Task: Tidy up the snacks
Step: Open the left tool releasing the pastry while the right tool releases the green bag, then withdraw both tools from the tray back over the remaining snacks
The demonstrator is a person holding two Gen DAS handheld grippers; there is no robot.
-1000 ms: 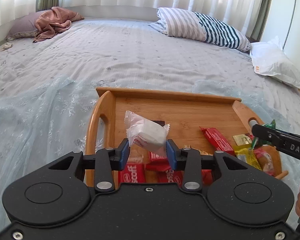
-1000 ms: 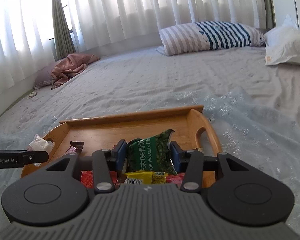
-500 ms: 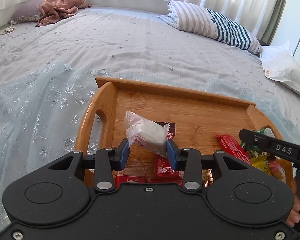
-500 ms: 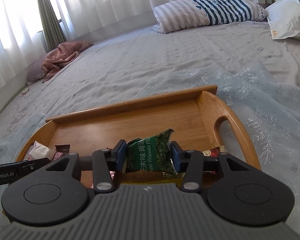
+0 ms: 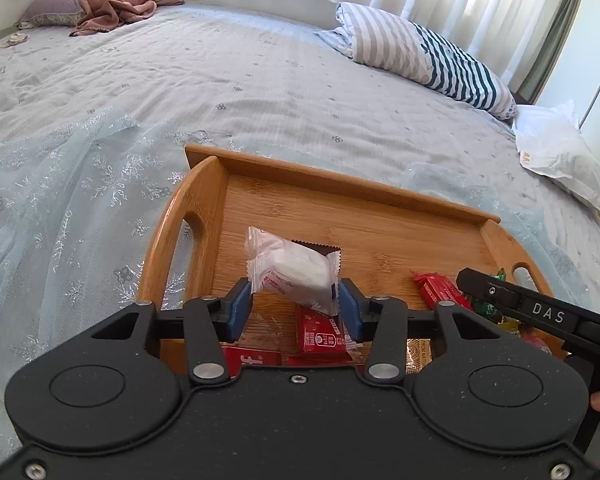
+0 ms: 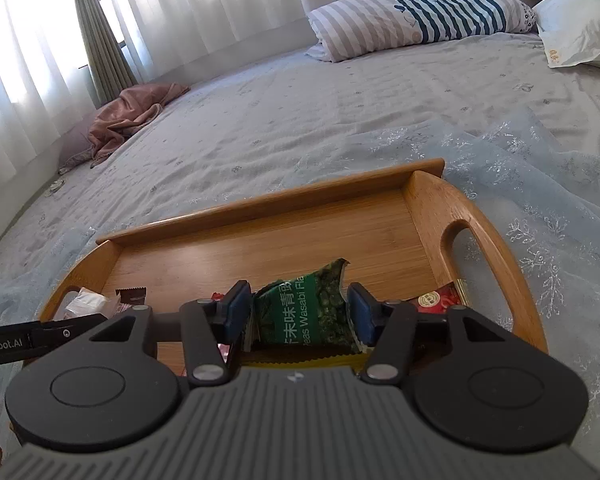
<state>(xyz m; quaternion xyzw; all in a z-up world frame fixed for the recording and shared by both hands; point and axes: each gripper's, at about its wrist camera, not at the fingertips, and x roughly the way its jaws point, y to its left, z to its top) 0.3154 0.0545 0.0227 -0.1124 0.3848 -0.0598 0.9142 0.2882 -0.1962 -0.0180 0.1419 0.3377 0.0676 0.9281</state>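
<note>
A wooden tray with handles lies on the bed; it also shows in the right wrist view. My left gripper is shut on a white wrapped snack and holds it above the tray's left part. My right gripper is shut on a green wasabi peas packet above the tray's right part. Red wrapped biscuits and a red bar lie in the tray's near part. The white snack shows at the left in the right wrist view.
The tray sits on a pale blue sheer cloth over a grey bedspread. A striped pillow, a white bag and a pink blanket lie at the far side. The tray's far half is bare wood.
Both grippers have moved forward and tilted down over the tray, each keeping its snack. The tray now fills more of both views.
</note>
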